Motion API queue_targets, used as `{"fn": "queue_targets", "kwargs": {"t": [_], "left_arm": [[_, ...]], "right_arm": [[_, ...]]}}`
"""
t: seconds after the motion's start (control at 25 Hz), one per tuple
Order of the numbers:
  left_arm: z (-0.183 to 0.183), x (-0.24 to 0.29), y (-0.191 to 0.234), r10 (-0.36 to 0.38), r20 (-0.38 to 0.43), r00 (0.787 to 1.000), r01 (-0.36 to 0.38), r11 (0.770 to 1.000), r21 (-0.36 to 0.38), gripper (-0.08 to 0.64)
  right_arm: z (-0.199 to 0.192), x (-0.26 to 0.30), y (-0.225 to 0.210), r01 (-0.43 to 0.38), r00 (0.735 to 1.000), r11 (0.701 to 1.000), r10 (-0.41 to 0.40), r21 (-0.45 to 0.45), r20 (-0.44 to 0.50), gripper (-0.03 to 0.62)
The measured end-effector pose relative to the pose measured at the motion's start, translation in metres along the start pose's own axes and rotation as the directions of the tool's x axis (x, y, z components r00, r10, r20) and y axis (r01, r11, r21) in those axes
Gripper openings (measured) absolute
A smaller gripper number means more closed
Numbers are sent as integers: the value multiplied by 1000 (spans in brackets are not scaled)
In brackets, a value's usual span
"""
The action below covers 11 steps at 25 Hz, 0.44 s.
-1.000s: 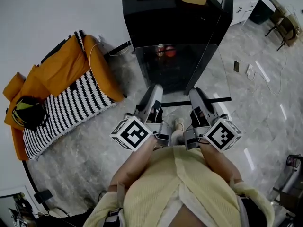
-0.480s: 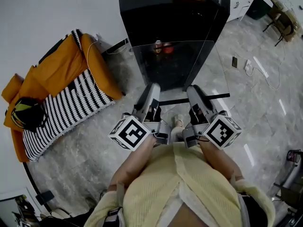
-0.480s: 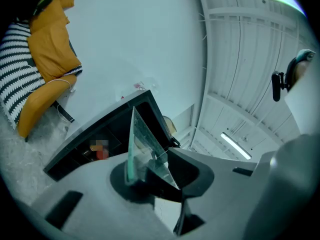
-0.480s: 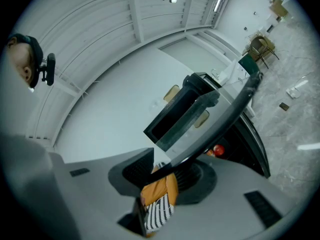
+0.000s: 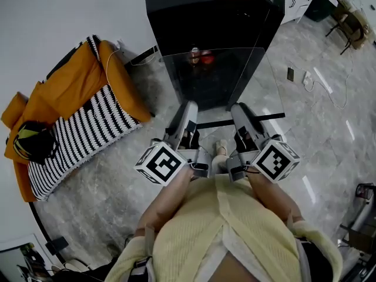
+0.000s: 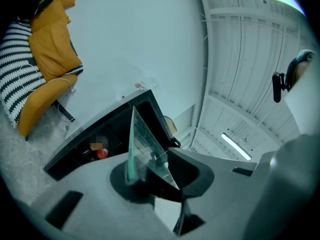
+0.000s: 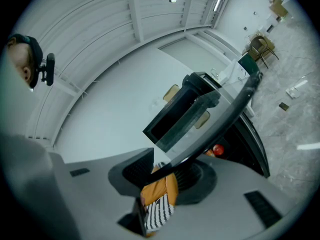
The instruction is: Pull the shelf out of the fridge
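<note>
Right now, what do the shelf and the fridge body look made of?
The shelf looks like clear, smooth glass: the floor shows through it, and its cut edge looks greenish in the left gripper view. The edge strip on its near side is dark and opaque, probably plastic. The fridge has a glossy black casing; painted metal or plastic, I cannot tell.

We see the shelf (image 5: 249, 84) as clear, smooth glass edged with a black strip; the fridge (image 5: 205, 16) is glossy black; the floor (image 5: 320, 137) is polished, marbled grey stone; the cushion (image 5: 70, 90) is matt orange cloth.
</note>
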<state>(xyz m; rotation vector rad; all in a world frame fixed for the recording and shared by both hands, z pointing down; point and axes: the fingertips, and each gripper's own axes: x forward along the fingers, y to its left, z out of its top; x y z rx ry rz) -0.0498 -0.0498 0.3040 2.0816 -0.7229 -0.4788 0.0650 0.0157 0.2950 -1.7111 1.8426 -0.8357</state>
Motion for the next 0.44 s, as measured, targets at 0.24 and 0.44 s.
{"fn": "queue_targets", "kwargs": {"t": [0.24,0.44], "left_arm": [[-1,-1,1,-7,0,1000,7,1000,-7,98],[1,10,2,7,-1,1000,-7,1000,-12,98]], "right_arm": [[-1,-1,0,6,1000,1000,-6,-4,4,117],[6,7,-5,11,1000,1000,-11,-3,-7,118]]}}
